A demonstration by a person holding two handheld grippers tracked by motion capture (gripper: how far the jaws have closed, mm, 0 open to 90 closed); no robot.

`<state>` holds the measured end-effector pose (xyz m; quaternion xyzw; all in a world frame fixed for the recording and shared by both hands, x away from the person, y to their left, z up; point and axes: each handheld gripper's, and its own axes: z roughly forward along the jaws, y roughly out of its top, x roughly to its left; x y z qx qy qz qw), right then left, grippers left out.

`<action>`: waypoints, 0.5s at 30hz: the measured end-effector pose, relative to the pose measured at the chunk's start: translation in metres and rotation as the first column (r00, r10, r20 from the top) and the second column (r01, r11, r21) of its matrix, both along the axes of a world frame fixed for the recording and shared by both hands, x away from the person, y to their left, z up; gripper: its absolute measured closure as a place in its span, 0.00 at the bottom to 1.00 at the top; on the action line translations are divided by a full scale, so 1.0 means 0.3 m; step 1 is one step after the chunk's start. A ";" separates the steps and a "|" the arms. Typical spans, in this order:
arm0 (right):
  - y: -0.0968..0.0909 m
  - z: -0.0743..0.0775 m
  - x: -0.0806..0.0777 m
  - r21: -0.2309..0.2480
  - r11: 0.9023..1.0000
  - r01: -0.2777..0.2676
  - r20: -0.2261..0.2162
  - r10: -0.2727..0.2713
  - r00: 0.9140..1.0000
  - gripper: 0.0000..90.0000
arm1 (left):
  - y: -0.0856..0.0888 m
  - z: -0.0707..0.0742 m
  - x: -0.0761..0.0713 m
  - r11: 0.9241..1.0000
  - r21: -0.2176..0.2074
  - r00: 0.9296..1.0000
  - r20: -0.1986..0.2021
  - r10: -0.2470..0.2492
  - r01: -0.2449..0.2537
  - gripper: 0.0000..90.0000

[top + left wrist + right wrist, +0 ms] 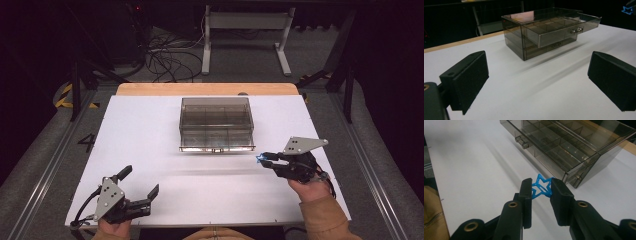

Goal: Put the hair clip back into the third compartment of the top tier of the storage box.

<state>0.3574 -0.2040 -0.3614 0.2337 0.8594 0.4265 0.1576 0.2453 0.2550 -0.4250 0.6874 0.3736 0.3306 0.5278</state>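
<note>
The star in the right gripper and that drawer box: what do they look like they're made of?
The star, clamped between the right gripper pads, looks like glossy blue plastic: a thin open outline with bright highlights, though coated wire cannot be ruled out. The drawer box looks like smoke-tinted clear plastic, probably acrylic: its dividers show through the walls and the top reflects light.

Both tongs are black, the left tongs (141, 182) and right tongs (265, 159) each topped by a grey three-cornered plate dotted with small holes. Brass-coloured rivets sit along the arms, a black cable trails from each, and the sleeve (325, 217) is tan.
</note>
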 end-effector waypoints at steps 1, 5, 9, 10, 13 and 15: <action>0.001 0.000 0.001 -0.001 1.000 -0.002 0.003 0.002 1.000 0.80 | 0.000 0.000 0.000 1.000 0.000 1.000 0.000 0.000 0.000 0.04; 0.008 0.003 0.007 0.000 1.000 -0.004 0.007 0.004 1.000 0.80 | 0.000 0.000 0.000 1.000 0.001 1.000 0.000 0.000 0.000 0.04; 0.013 0.007 0.014 -0.001 1.000 -0.002 0.004 0.002 1.000 0.80 | 0.000 -0.001 0.001 1.000 -0.001 1.000 0.001 0.000 0.000 0.04; 0.014 0.008 0.016 0.000 1.000 -0.001 0.005 0.001 1.000 0.80 | 0.000 -0.001 0.001 1.000 -0.001 1.000 0.001 0.000 0.000 0.04; 0.017 0.010 0.020 0.001 1.000 -0.001 0.003 0.001 1.000 0.80 | 0.000 -0.001 0.000 1.000 0.000 1.000 0.000 0.001 -0.001 0.04; 0.019 0.009 0.023 -0.001 1.000 -0.002 0.004 0.002 1.000 0.80 | 0.000 -0.001 0.001 1.000 -0.001 1.000 0.000 0.001 -0.001 0.04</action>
